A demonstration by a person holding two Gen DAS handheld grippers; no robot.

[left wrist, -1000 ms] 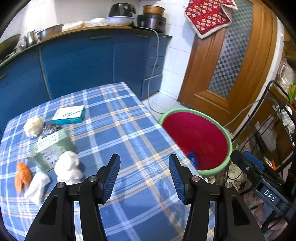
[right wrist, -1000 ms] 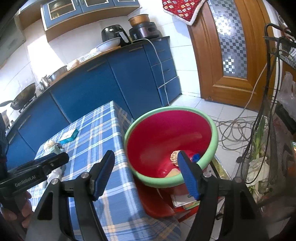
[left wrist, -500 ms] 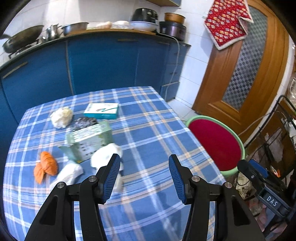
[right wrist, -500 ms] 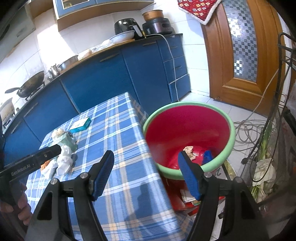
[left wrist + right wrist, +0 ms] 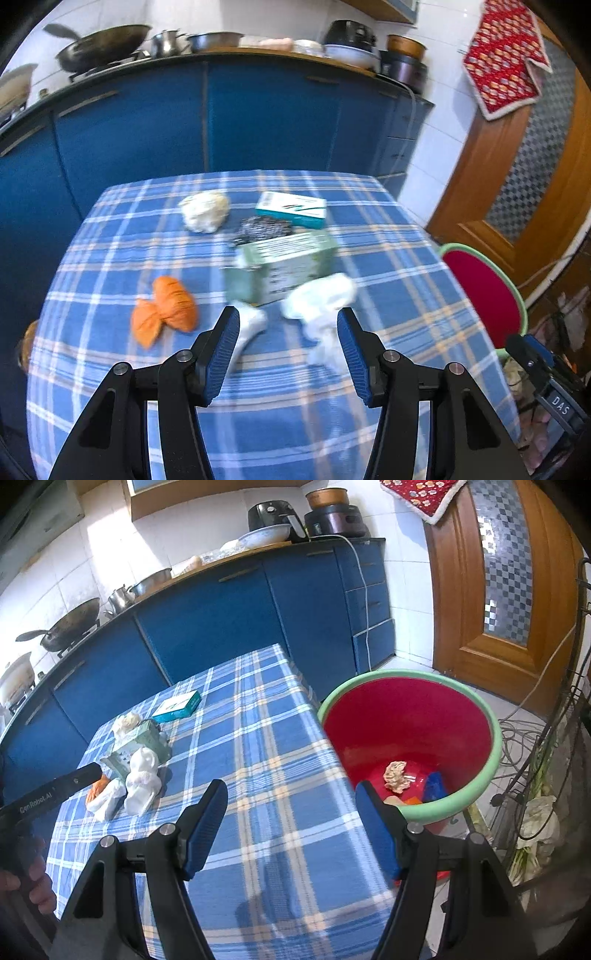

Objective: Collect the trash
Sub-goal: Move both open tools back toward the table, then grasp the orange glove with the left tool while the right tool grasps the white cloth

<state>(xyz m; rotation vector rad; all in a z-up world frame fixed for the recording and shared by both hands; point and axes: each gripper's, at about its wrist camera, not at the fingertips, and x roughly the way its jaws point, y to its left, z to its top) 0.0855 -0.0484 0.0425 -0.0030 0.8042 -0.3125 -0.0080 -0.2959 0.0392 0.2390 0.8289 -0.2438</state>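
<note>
Trash lies on a blue plaid table (image 5: 110, 258): an orange wad (image 5: 166, 314), two white tissue wads (image 5: 321, 299) (image 5: 249, 325), a cream wad (image 5: 205, 212), a green carton (image 5: 284, 264), a dark crumpled wrapper (image 5: 264, 229) and a teal box (image 5: 291, 208). My left gripper (image 5: 288, 354) is open and empty just before the white wads. My right gripper (image 5: 291, 830) is open and empty over the table's right edge. The red bin with a green rim (image 5: 495, 738) stands right of the table and holds some scraps (image 5: 395, 775); its rim also shows in the left wrist view (image 5: 513, 291).
Blue kitchen cabinets (image 5: 258, 110) run behind the table, with pots and a wok (image 5: 99, 44) on the counter. A wooden door (image 5: 498, 572) is at the right. Cables and a wire rack (image 5: 554, 738) crowd the floor beside the bin.
My left gripper has swung left from the bin to face the trash on the table and moved closer to the white wads. My right gripper has pulled back a little from the bin.
</note>
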